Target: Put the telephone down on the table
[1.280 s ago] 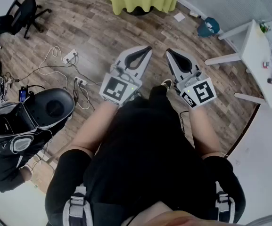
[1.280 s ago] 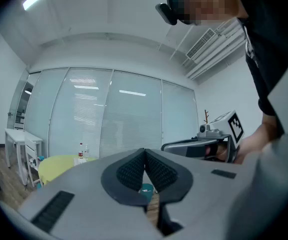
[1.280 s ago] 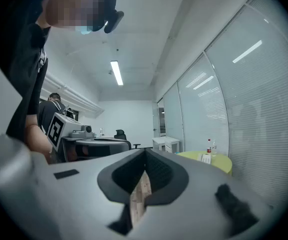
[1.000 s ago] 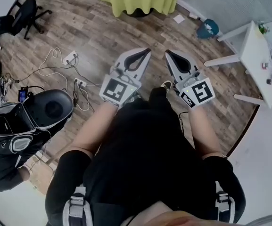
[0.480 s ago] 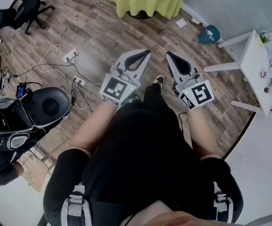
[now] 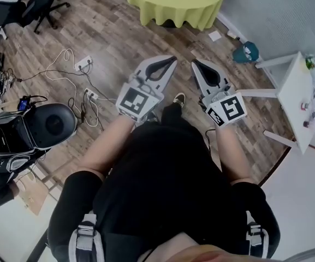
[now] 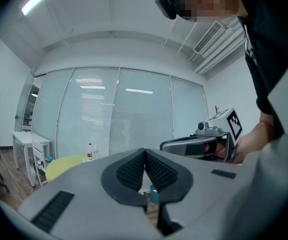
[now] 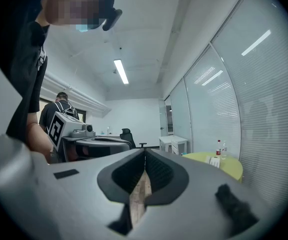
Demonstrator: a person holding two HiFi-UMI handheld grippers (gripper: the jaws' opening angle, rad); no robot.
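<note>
Both grippers are held out in front of the person's body, above the wooden floor. In the head view my left gripper (image 6: 171,59) and my right gripper (image 6: 194,63) point toward a round yellow-green table (image 6: 201,7). Each has its jaws shut with nothing between them. The left gripper view shows its pads (image 7: 134,170) meeting at the tip, and the right gripper (image 7: 198,144) beside it. The right gripper view shows the same for its own pads (image 8: 156,171). On the yellow table (image 8: 227,168) lies a small white object (image 8: 214,161), perhaps the telephone, beside a bottle (image 8: 217,146).
A white side table (image 6: 293,78) stands at the right. Power strips and cables (image 6: 83,67) lie on the floor at the left, near a black office chair (image 6: 37,4). A seated person with dark headgear (image 6: 48,124) is close on the left. A teal object (image 6: 247,52) sits by the wall.
The yellow table has come further into the head view and the floor has slid down, as the person steps toward it. Both grippers stay shut and keep their place before the body.
</note>
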